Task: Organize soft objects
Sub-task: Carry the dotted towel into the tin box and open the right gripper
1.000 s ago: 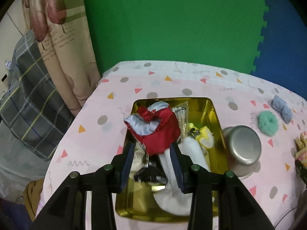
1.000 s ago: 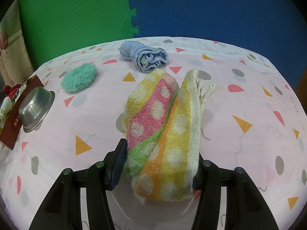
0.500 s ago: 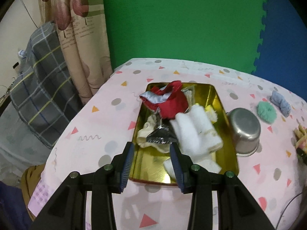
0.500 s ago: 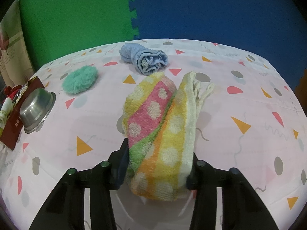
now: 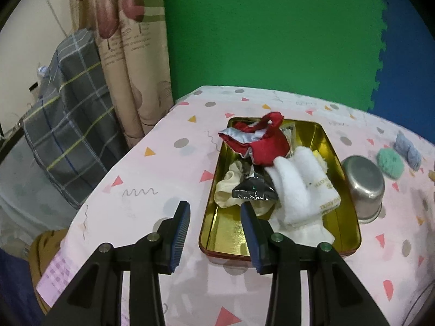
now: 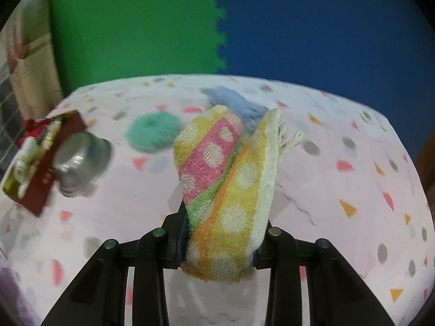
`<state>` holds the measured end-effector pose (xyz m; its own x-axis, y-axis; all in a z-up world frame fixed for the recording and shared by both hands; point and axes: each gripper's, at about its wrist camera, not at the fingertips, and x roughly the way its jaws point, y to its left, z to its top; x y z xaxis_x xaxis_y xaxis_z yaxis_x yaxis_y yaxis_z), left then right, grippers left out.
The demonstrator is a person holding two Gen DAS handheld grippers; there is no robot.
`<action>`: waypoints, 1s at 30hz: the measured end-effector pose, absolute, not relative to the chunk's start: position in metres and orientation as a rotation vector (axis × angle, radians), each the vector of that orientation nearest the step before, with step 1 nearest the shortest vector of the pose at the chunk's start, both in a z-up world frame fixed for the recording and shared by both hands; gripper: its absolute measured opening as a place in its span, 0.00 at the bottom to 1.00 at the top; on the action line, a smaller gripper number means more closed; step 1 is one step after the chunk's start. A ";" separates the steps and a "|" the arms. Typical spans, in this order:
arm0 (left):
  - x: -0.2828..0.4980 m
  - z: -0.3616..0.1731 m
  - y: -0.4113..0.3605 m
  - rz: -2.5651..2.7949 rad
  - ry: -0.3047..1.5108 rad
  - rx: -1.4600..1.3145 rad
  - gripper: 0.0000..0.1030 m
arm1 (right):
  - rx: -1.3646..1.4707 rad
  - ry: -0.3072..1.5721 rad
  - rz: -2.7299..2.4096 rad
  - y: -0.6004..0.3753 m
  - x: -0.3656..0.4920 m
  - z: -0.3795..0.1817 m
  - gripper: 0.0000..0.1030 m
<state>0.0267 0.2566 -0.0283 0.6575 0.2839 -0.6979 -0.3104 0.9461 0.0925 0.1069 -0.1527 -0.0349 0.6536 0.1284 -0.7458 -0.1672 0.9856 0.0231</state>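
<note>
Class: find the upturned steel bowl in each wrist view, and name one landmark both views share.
Left wrist view: steel bowl at right, against the gold tin.
Right wrist view: steel bowl at left, blurred, by the same tin.
Shared landmark: green fluffy puff.

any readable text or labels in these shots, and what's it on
"HOTEL": gold letters on the white towel in the gold tin; a second word beside it is too small to read.
Curtain: lines of print, too blurred to read.
Black foil packet: small print along its edge, unreadable.
Tin's red side, right wrist view: gold marks, blurred.
Tablecloth: only squiggles and shapes, no words.
</note>
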 end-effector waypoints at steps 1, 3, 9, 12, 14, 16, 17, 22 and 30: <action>0.026 -0.027 0.259 0.335 0.783 -0.050 0.38 | -0.059 0.840 0.195 -0.141 0.108 -0.030 0.31; 0.024 -0.026 0.265 0.351 0.776 -0.066 0.38 | -0.091 0.828 0.241 -0.116 0.107 -0.023 0.31; 0.020 -0.024 0.288 0.403 0.776 -0.121 0.38 | -0.157 0.824 0.433 -0.031 0.099 -0.008 0.31; 0.017 -0.020 0.299 0.439 0.766 -0.130 0.38 | -0.193 0.819 0.530 0.012 0.092 -0.002 0.31; 0.015 -0.018 0.307 0.451 0.764 -0.149 0.38 | -0.212 0.813 0.585 0.037 0.088 0.001 0.31; 0.013 -0.018 0.314 0.462 0.768 -0.173 0.38 | -0.234 0.811 0.627 0.064 0.087 0.002 0.31; 0.013 -0.018 0.316 0.468 0.769 -0.180 0.38 | -0.239 0.813 0.640 0.074 0.088 0.002 0.31; 0.010 -0.018 0.329 0.489 0.771 -0.225 0.38 | -0.250 0.814 0.651 0.109 0.104 0.003 0.31; 0.009 -0.020 0.333 0.490 0.777 -0.245 0.38 | -0.276 0.852 0.579 0.133 0.151 -0.012 0.31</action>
<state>0.0090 0.3334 -0.0203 0.6087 0.3310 -0.7210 -0.5077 0.8609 -0.0334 0.1514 0.1331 -0.0118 0.5179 0.3688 -0.7718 -0.5822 0.8131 -0.0022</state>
